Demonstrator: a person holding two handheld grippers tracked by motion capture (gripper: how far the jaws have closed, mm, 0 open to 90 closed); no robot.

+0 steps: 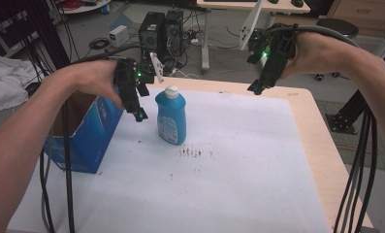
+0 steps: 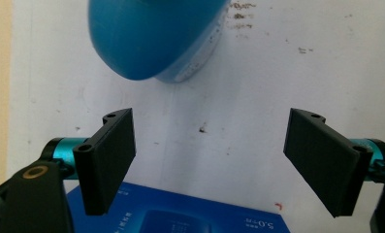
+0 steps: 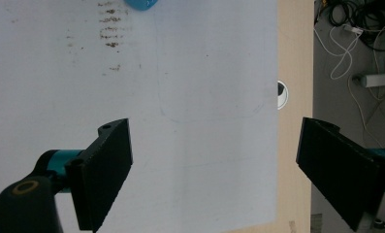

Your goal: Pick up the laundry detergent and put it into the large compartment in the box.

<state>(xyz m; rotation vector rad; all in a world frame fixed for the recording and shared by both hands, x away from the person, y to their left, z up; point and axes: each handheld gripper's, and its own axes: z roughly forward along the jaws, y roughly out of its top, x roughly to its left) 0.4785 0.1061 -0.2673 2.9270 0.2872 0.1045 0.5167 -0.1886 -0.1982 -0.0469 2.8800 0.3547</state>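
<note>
Leftmost, at the near-left edge of the table (image 1: 321,145), an open blue cardboard box (image 1: 90,133) stands on the white sheet (image 1: 238,160) that covers most of the tabletop. My left gripper (image 1: 137,115) hangs above the gap between box and bottle, pointing down; in the left gripper view its two black jaws stand wide apart with nothing between them (image 2: 207,160), the box's printed blue face (image 2: 180,218) below and the bottle's rounded body (image 2: 151,36) at the top of that frame. Just right of this gripper, a blue bottle (image 1: 171,116) with a white cap (image 1: 171,91) stands upright on the sheet — near the box, not touching it. Near and right of the bottle, a patch of small brown specks (image 1: 190,153) marks the sheet. Farther right, my right gripper (image 1: 256,89) is held high over the table's far edge; its jaws too are spread wide and empty (image 3: 214,165), over white sheet and the bare wooden strip (image 3: 294,116). Beyond the table — computer towers (image 1: 162,31) and loose cables on the floor.
</note>
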